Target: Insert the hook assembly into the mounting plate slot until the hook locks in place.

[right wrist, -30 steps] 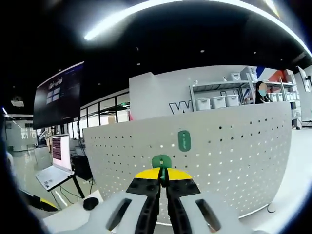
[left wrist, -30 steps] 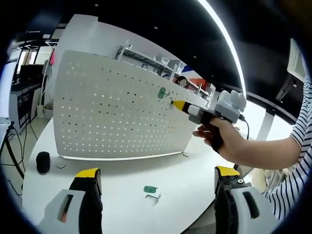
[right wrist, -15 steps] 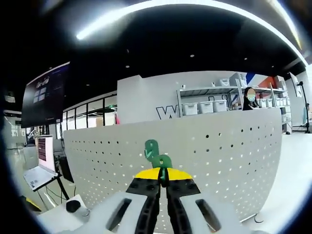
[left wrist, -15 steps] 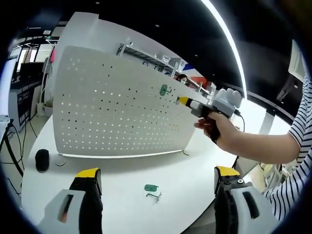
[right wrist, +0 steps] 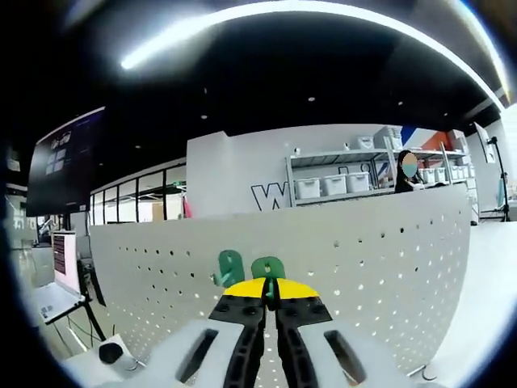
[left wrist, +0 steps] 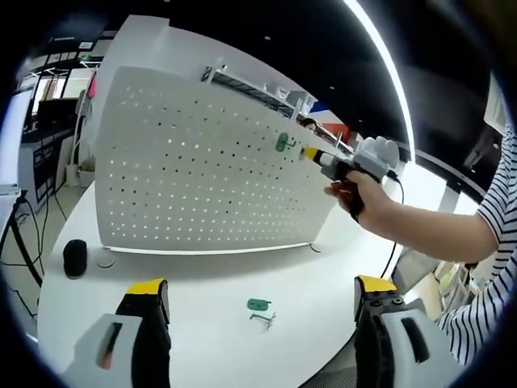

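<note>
**Nearly at the board: hook held close beside one already hung**

Now the green hook (right wrist: 267, 267) sits pinched between the closed jaws of the right gripper (right wrist: 271, 301), its rounded top standing just above the yellow tips. It is held up near the white pegboard (right wrist: 388, 267), which serves as the mounting plate, and just beside a second green hook (right wrist: 229, 267) that appears to hang on the board already (whether the held one touches the panel, I cannot tell). Gripping it low on the body probably leaves the upper end free to meet a slot.

In the left gripper view the same scene shows from farther back: a hand (left wrist: 355, 192) carries that right gripper up to the pegboard's upper part, by the green hook (left wrist: 283, 144) there. The upright board stands on a white table (left wrist: 202, 307).

The left gripper (left wrist: 258, 311) is spread wide with nothing in it, low over the table, likely parked so its camera takes in the whole workspace. Between its jaws lie a spare green piece (left wrist: 258, 305) and a small metal wire part (left wrist: 264, 319), close together. A dark cylinder (left wrist: 74, 257) stands near the board's left foot.
</note>
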Motion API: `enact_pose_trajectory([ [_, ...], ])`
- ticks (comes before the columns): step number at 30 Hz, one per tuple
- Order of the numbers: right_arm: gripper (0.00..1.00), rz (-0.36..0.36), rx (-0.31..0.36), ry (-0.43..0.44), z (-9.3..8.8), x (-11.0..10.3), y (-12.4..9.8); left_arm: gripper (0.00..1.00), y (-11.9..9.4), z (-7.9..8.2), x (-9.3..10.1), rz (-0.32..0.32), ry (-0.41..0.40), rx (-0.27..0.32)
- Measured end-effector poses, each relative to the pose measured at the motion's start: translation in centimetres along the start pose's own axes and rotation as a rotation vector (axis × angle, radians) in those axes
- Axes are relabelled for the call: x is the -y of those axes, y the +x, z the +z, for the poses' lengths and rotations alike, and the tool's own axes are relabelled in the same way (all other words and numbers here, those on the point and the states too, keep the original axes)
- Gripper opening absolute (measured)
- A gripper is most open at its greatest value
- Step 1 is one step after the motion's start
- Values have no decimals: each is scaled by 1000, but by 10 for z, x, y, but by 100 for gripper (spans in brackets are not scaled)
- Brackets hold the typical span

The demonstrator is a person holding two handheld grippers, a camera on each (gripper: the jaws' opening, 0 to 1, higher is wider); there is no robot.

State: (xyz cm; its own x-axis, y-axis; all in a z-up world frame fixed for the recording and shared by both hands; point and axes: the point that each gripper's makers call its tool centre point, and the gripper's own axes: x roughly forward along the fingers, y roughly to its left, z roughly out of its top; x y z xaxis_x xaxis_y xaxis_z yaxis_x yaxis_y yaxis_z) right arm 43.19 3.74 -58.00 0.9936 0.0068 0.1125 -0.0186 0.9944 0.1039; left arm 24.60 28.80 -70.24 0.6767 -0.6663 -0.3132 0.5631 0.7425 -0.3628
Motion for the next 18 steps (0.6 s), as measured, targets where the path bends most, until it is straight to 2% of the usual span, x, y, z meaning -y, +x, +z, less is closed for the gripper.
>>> enact_pose_trajectory([
  [9, 0, -15, 30, -7, 10, 4, 16, 97, 4, -2, -4, 5, -11, -9],
  [18, 0, -31, 26, 7, 7, 8, 20, 96, 9, -2, -7, 3, -15, -14],
])
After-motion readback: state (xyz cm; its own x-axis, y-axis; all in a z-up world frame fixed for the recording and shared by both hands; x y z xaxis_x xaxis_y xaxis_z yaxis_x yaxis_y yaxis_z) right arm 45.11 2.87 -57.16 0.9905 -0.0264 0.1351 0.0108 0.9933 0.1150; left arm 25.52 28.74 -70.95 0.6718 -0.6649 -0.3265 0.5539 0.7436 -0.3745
